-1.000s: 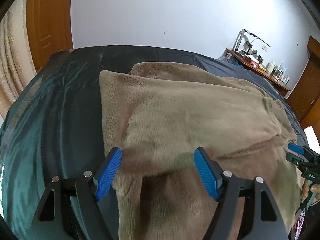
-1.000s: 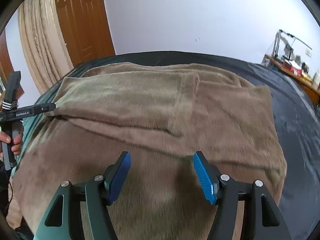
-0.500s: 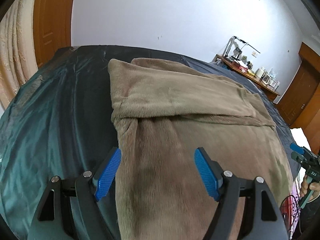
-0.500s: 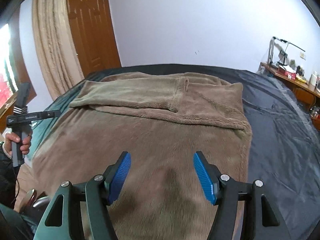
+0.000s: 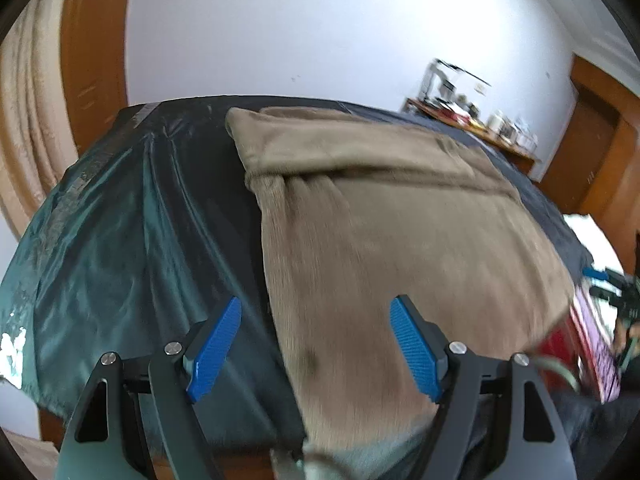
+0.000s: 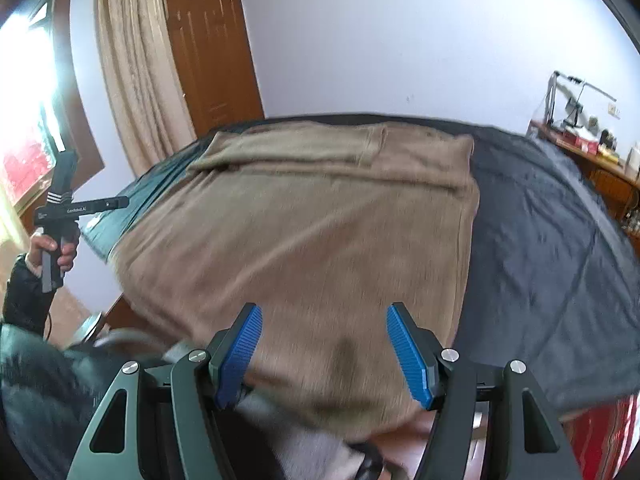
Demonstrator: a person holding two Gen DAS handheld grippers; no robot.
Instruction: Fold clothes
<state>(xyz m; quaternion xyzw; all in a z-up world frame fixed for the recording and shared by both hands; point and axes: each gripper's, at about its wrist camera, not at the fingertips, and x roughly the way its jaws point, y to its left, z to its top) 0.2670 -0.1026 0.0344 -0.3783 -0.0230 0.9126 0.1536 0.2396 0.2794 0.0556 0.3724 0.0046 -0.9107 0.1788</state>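
Bed (image 5: 120, 240), covered in a dark, shiny sheet, fills most of both views; white wall behind it.

Brown fleece garment (image 5: 380, 240) lies spread flat on the sheet, reaching from near the far edge of the bed to the near edge, where its hem hangs slightly over. Its far part is folded back over itself, making a doubled band across the far end (image 6: 340, 148). In the left wrist view the garment's left edge runs down the middle of the bed, with bare sheet to the left. In the right wrist view bare sheet lies to its right.

Beige curtain (image 6: 136, 60) and brown wooden door (image 6: 212, 40) stand past the far left corner of the bed. A cluttered desk (image 6: 592, 148) stands along the wall off the right side.

Left gripper (image 5: 316, 344): blue-padded fingers spread wide, nothing between them; garment's left edge and sheet below. Right wrist view shows it off the bed's left edge, held in a hand (image 6: 52, 248).

Right gripper (image 6: 324, 354): fingers apart, somewhat narrower, nothing gripped, over the garment's near hem.

Both views motion-blurred.
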